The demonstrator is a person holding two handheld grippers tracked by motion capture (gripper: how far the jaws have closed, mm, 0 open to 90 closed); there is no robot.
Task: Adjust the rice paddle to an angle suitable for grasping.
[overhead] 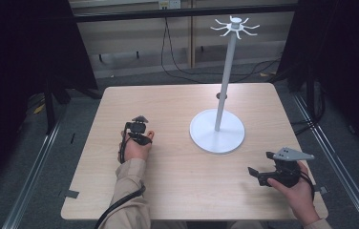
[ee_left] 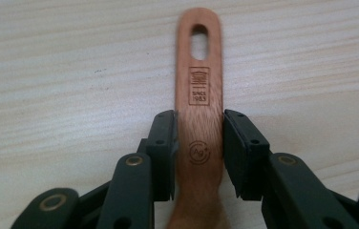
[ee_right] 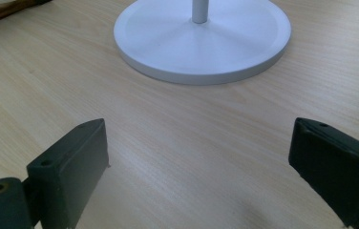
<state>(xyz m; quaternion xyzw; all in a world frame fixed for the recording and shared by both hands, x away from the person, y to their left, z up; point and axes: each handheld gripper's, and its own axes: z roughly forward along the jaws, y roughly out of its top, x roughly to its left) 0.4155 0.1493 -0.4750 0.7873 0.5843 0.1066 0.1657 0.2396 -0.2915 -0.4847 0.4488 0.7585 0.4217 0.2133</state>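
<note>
A flat wooden utensil handle [ee_left: 199, 95] with a slotted hanging hole and stamped marks lies on the pale table. My left gripper [ee_left: 199, 148] is shut on it, a pad [ee_left: 164, 143] pressing on each long edge. In the high view the left gripper [overhead: 139, 130] sits left of centre, pointing away from the person, and the hand covers most of the utensil. My right gripper [overhead: 262, 175] rests near the front right edge. Its jaws [ee_right: 201, 162] stand wide open over bare table with nothing between them.
A white hanging stand [overhead: 217, 131] with a round base, a tall pole and a ring of hooks [overhead: 235, 25] at its top stands right of centre. Its base [ee_right: 201, 38] lies just ahead of my right gripper. A brown wooden piece [ee_right: 3, 12] crosses that view's top left corner.
</note>
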